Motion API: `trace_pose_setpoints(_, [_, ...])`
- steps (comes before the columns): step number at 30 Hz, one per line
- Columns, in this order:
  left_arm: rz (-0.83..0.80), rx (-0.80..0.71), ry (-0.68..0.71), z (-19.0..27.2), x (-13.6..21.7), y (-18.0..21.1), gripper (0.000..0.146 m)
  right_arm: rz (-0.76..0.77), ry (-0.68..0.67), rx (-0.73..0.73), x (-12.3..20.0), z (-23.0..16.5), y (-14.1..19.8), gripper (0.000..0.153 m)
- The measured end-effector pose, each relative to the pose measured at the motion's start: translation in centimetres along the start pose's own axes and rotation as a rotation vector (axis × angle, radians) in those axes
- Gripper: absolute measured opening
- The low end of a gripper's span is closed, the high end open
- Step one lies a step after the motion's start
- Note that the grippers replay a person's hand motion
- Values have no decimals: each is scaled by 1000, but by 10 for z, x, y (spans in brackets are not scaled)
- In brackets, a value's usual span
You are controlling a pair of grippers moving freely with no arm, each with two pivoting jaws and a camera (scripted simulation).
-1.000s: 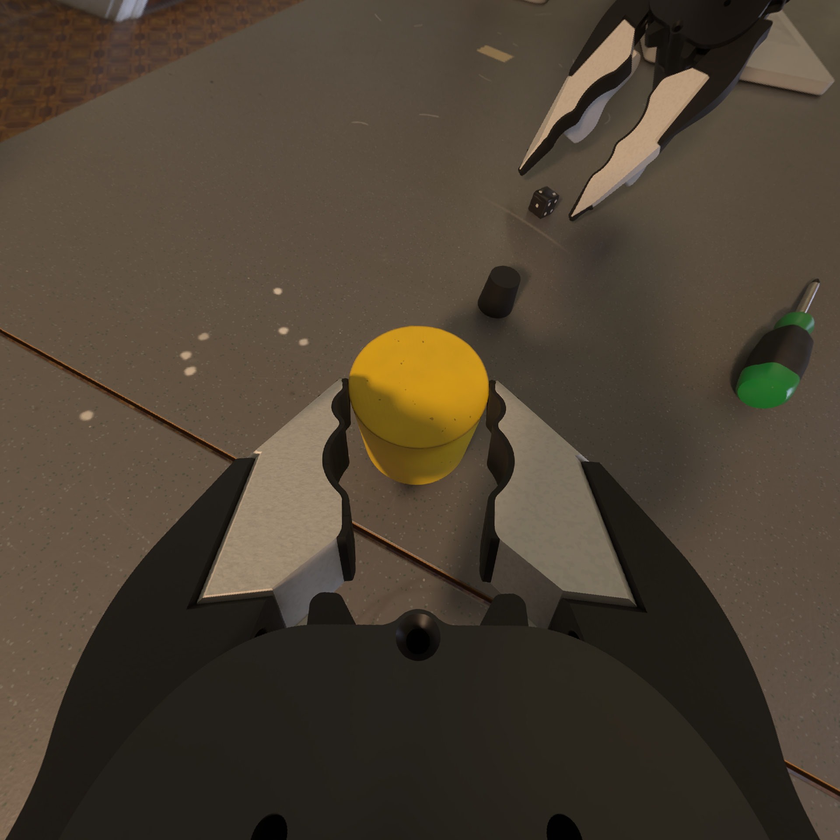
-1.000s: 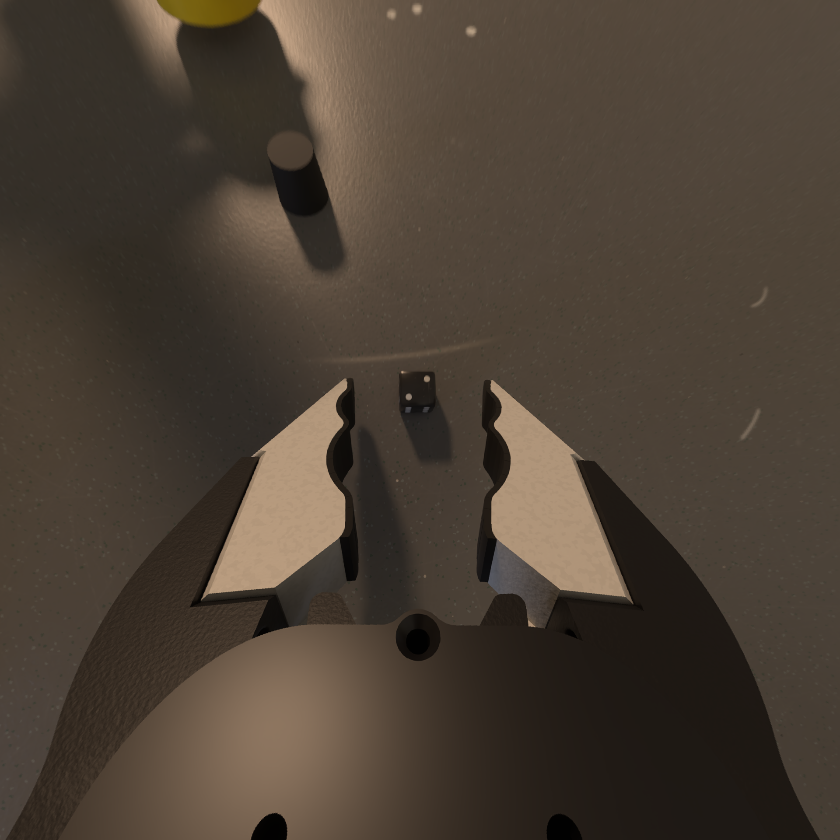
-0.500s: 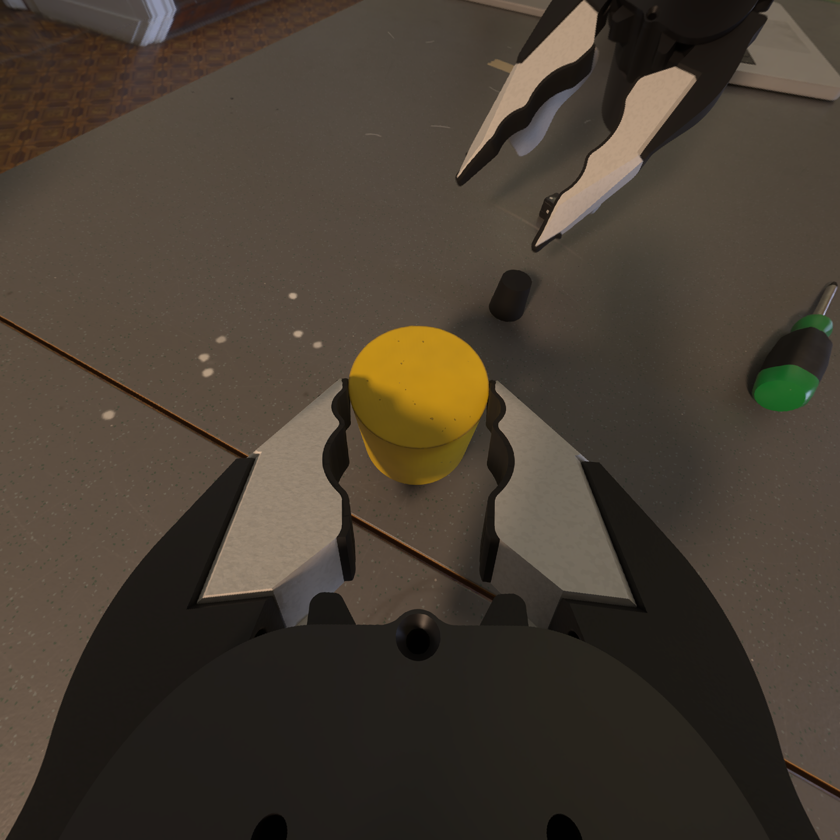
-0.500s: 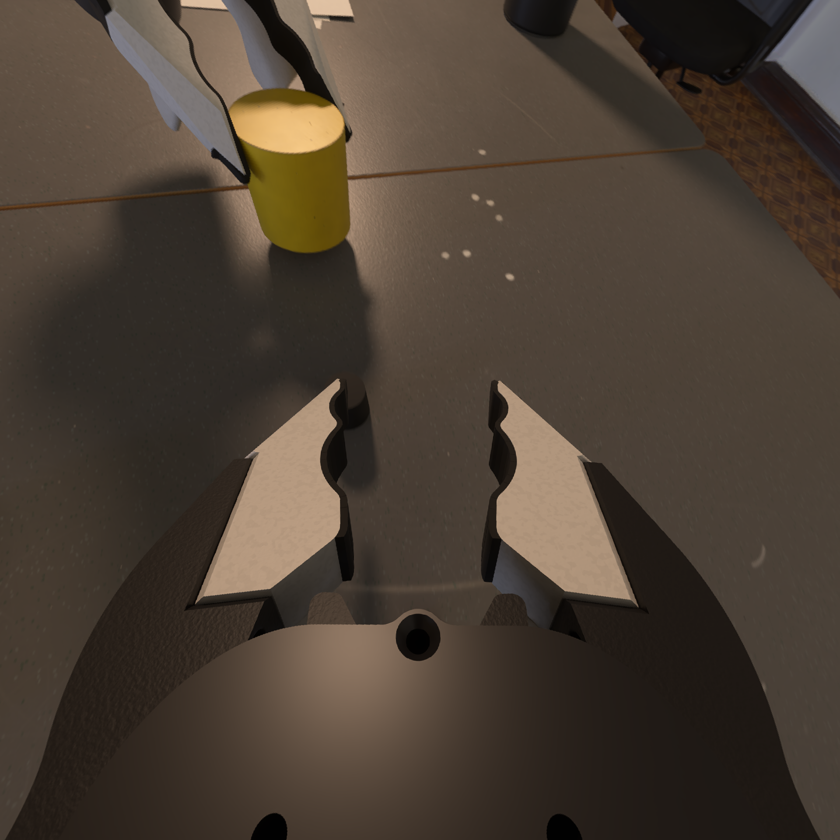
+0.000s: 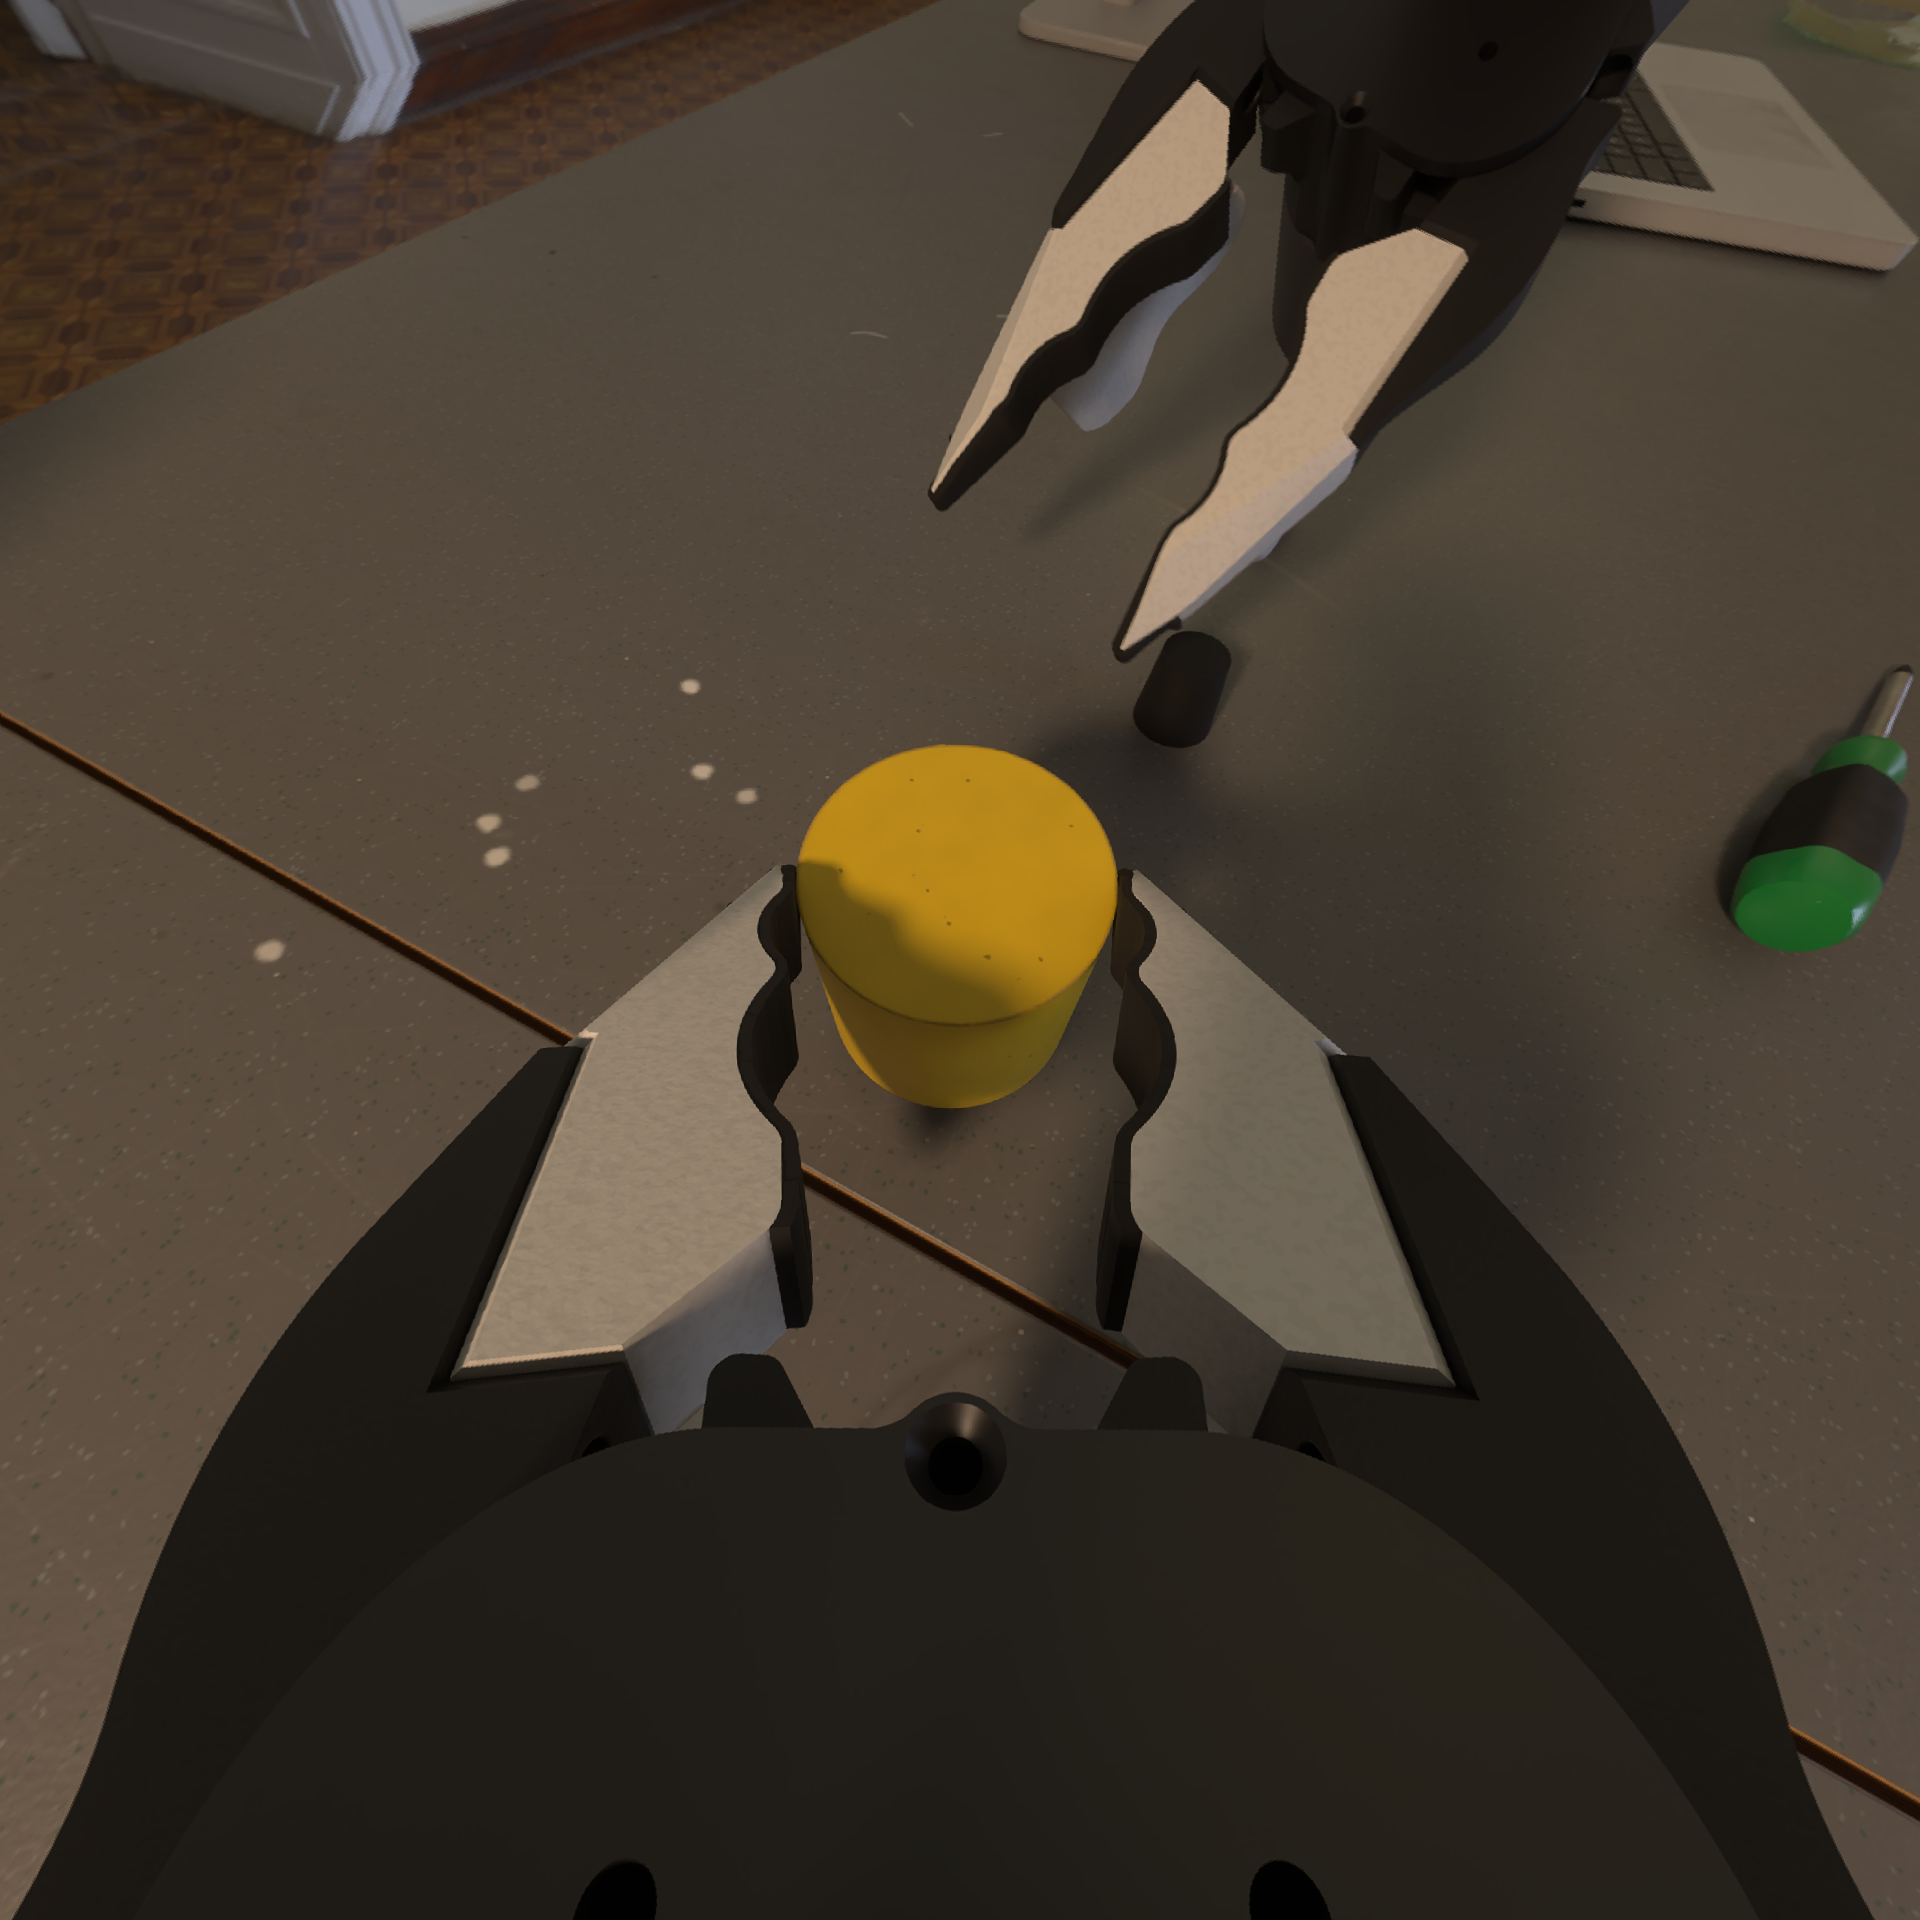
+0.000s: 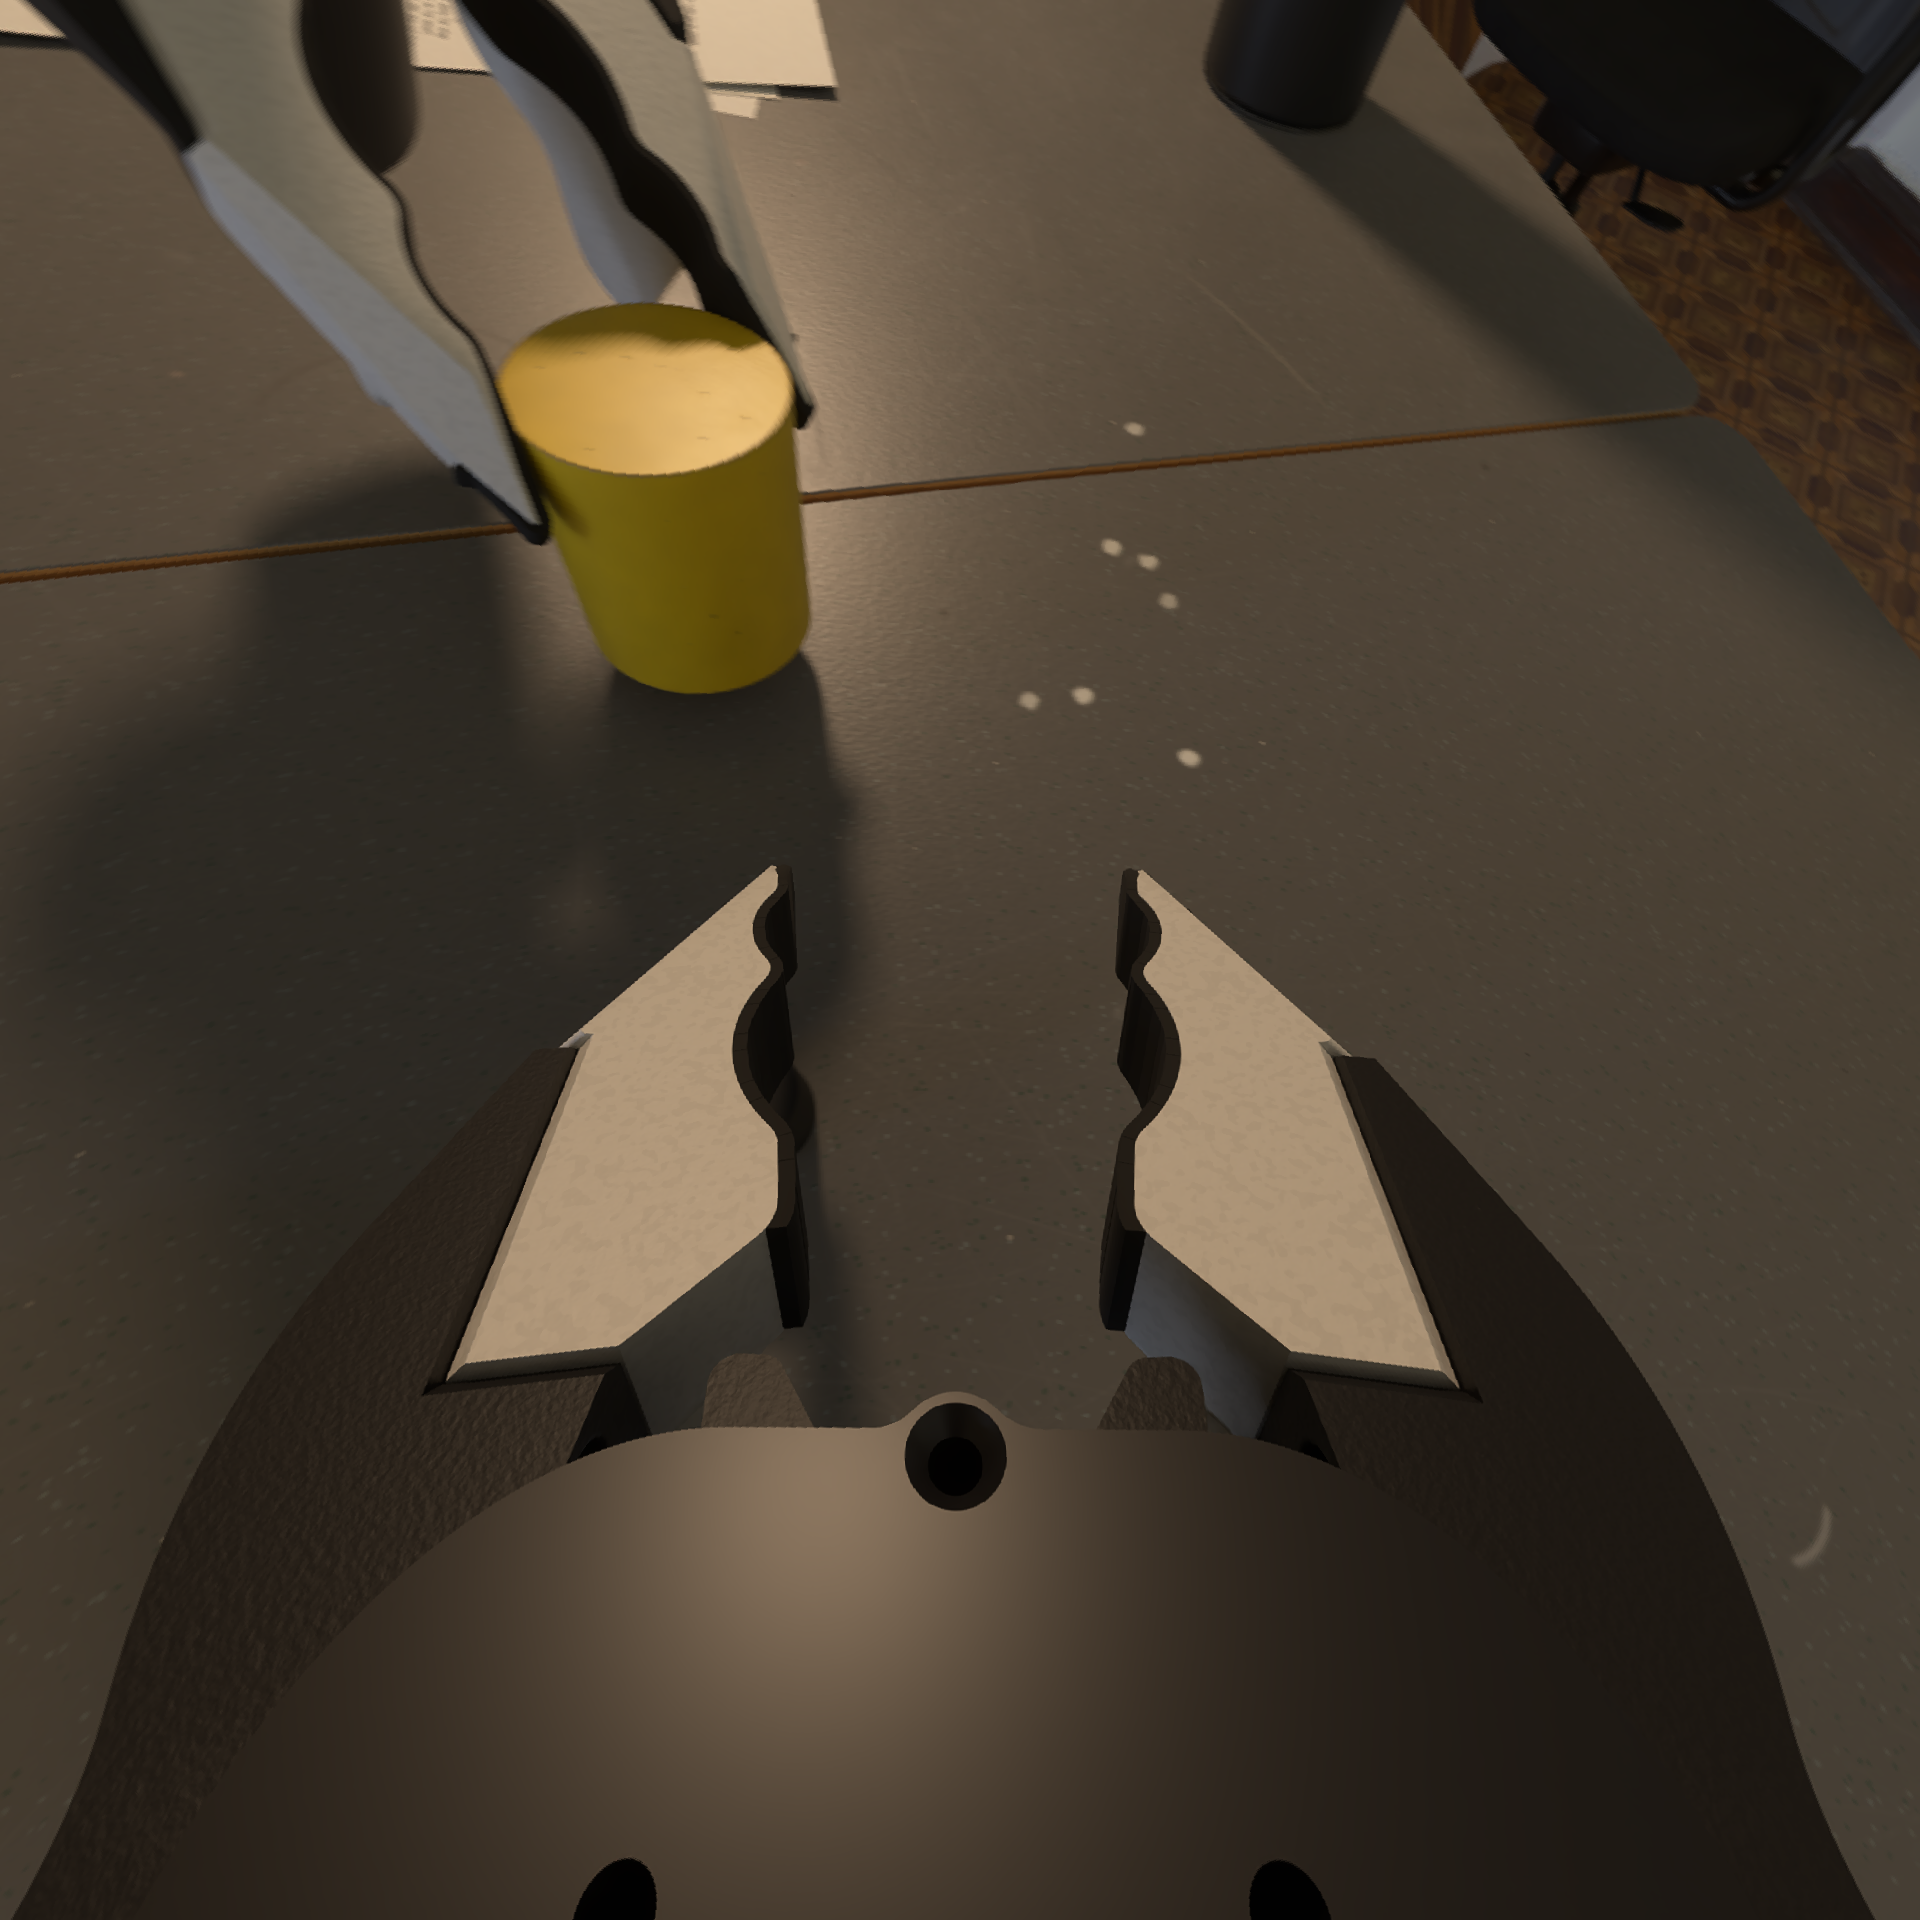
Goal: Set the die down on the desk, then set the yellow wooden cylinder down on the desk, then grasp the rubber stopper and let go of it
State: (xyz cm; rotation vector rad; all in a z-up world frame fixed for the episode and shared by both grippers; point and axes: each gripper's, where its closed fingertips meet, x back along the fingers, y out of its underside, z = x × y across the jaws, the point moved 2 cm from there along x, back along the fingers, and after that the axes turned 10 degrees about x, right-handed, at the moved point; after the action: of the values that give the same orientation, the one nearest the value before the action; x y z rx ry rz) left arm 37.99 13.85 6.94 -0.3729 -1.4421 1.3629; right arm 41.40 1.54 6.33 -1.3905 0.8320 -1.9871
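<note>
1. The left gripper is clamped on the yellow cylinder, which stands on the tabletop.
2. The right gripper hangs with fingers apart, tilted down over the black stopper.
3. The stopper is mostly hidden in the right wrist view.

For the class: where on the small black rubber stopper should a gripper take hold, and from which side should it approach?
Grip the rubber stopper across its round side wall, about mid-height, coming down from above with one finger each side. It stands on the desk, leaning slightly, short and tapered, with free space around it. The open right gripper hangs just above it.
</note>
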Motion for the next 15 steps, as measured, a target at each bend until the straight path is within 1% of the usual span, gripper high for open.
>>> trace_pose_setpoints(5, [-9, -12, -37, -5, -2, 1, 60, -33, 68, -73, -4, 29, 8, 62])
trace_pose_setpoints(9, [-5, -29, -16, 0, -9, -1, 60, -91, 73, -111, -11, 47, 17, 62])
trace_pose_setpoints(11, [-20, -41, -9, 3, -12, 0, 60, -86, 28, -117, -16, 44, 14, 61])
trace_pose_setpoints(14, [-78, -44, 6, 6, -13, 8, 60, -100, -104, -90, -20, 21, 9, 54])
trace_pose_setpoints(15, [-99, -38, 31, 10, -12, 11, 60, -110, -135, -72, -18, 12, 9, 51])
